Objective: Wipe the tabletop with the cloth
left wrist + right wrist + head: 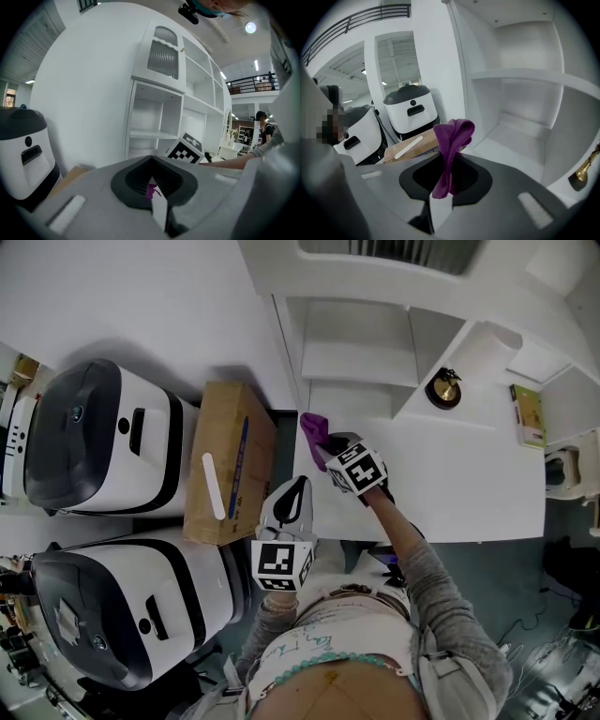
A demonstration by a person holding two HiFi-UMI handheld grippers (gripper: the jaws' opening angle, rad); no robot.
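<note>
Cloth (pixel 312 432), purple, was pinched in the right tongs (pixel 330 448) over the left end of the white counter (pixel 469 484), just in front of the shelf unit (pixel 356 362). Contact between cloth and counter could not be told from any view.

Far left, head view: two white-and-black machines, one farther out (pixel 94 437) and one nearer the person (pixel 122 615). Just right of them stood a brown cardboard box (pixel 230 460) with a white strip (pixel 214 486) on its top. The box sat between the machines and the counter's left edge.

Left tongs (pixel 291 498) were held close to the person's body, near the box's right side and short of the counter. The left gripper view showed these tongs (pixel 157 201) pressed together with nothing between them.

Right tongs reached forward past the left pair, arm extended over the counter. In the right gripper view the tongs (pixel 440 201) were clamped on the cloth (pixel 451 150). Its lower end hung at the jaws and its bunched upper end stood up above them.

Farther right, a small brass object (pixel 443 388) sat in a shelf nook. A yellow-green book (pixel 528 415) lay near the far right side.
</note>
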